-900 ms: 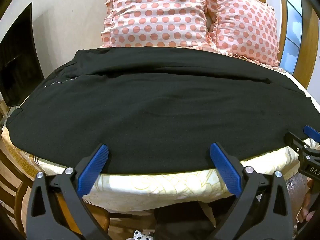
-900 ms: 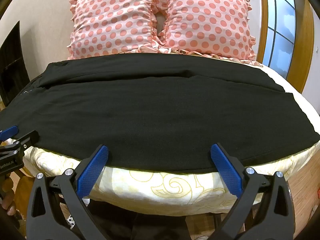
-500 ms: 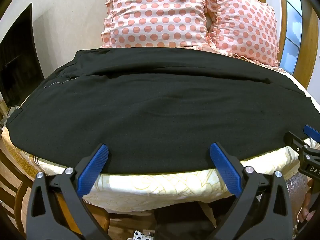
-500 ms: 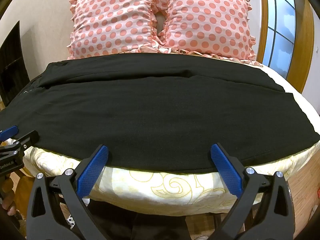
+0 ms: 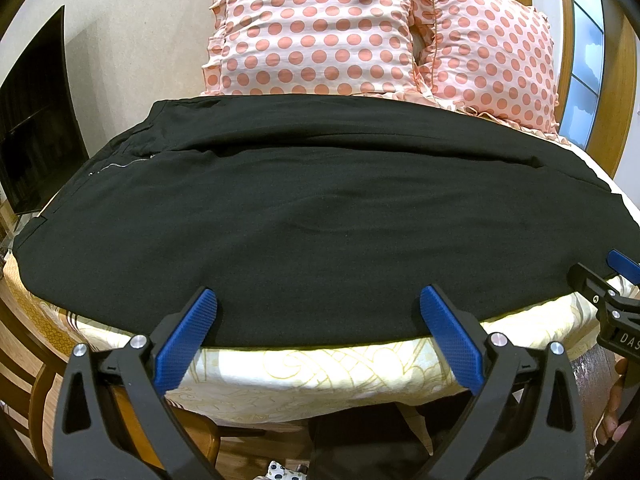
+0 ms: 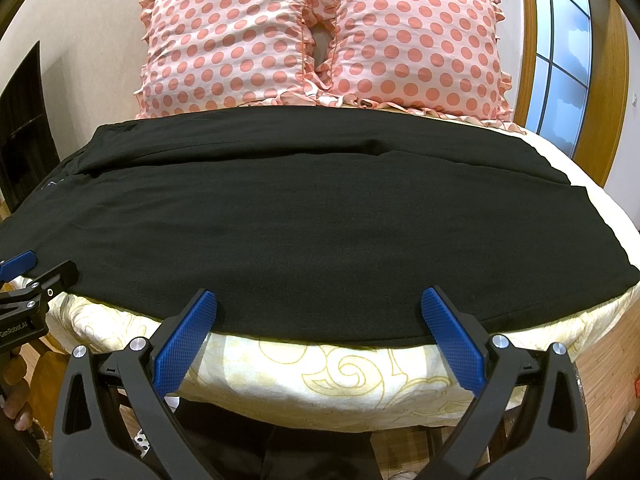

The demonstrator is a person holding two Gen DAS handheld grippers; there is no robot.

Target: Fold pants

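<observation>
My left gripper (image 5: 316,312) stands with its jaws spread fully wide and nothing between them. Its blue pads (image 5: 188,340) sit over the near hem of the black pants (image 5: 320,216), and I cannot tell whether they touch the cloth. My right gripper (image 6: 318,312) is in the same condition: jaws fully apart, empty, blue pads (image 6: 452,340) at the same near hem. Both point down toward the pants at a slant.

The pants lie spread flat across the bed (image 6: 340,376), lengthwise from side to side. The waist end, with a short pale zip line (image 5: 120,166), is toward the left end of the pants; the leg ends are toward the right. One leg lies partly over the other, leaving a long seam line along the far side of the pants. The near hem runs just inside the bed's edge, where a cream cover with yellow scroll pattern shows below the pants.

Beyond the far edge of the pants, two pink polka-dot pillows (image 6: 320,40) stand side by side, touching each other. A dark screen (image 5: 36,120) stands left of the pants' waist end. A wood-framed window (image 6: 560,60) lies right of the pants, past the pillows.
</observation>
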